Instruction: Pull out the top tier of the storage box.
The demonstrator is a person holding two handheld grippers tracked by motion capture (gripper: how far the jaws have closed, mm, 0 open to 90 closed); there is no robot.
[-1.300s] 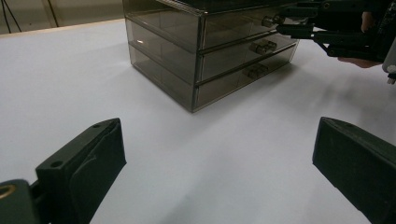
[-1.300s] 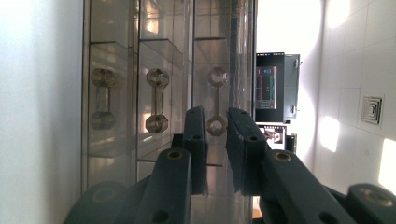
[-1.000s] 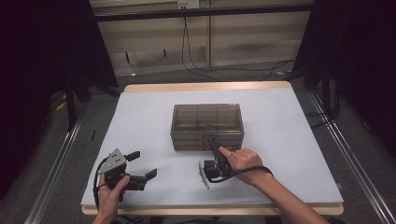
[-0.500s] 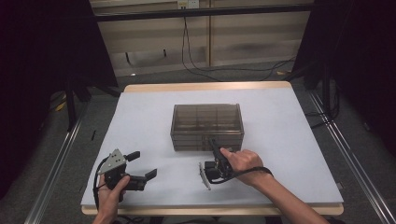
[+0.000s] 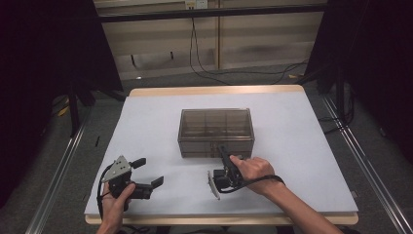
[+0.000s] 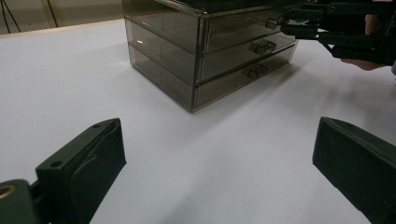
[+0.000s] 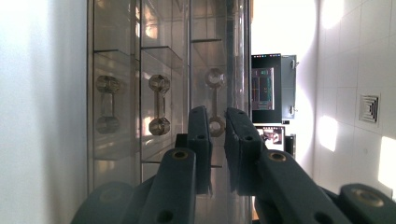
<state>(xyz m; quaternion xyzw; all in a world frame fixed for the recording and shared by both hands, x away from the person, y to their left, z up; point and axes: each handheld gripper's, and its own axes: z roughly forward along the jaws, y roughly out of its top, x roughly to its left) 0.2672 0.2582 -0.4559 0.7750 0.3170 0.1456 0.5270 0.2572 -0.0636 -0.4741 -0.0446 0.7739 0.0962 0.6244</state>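
While my right hand-held gripper [image 7: 217, 140] pinches the top drawer's handle [image 7: 215, 102] of the drawer box [image 5: 215, 132] ahead | jaws nearly closed | pull straight | left hand-held gripper [image 6: 219, 163] wide open, empty, hovers over worktop [image 5: 146, 122].

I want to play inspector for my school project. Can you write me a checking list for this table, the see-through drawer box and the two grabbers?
Surface: white table top with pale wooden edge, bare around the box.
Job's things: smoky transparent plastic drawer box, three drawers stacked, all shut.
Clutter: nothing seen.
Grippers: left gripper open, near the table's front edge, apart from the box; right gripper turned sideways, jaws nearly together around the top drawer's handle.
Cables: black cables on the floor behind.
Surroundings: dark curtains, metal rails.
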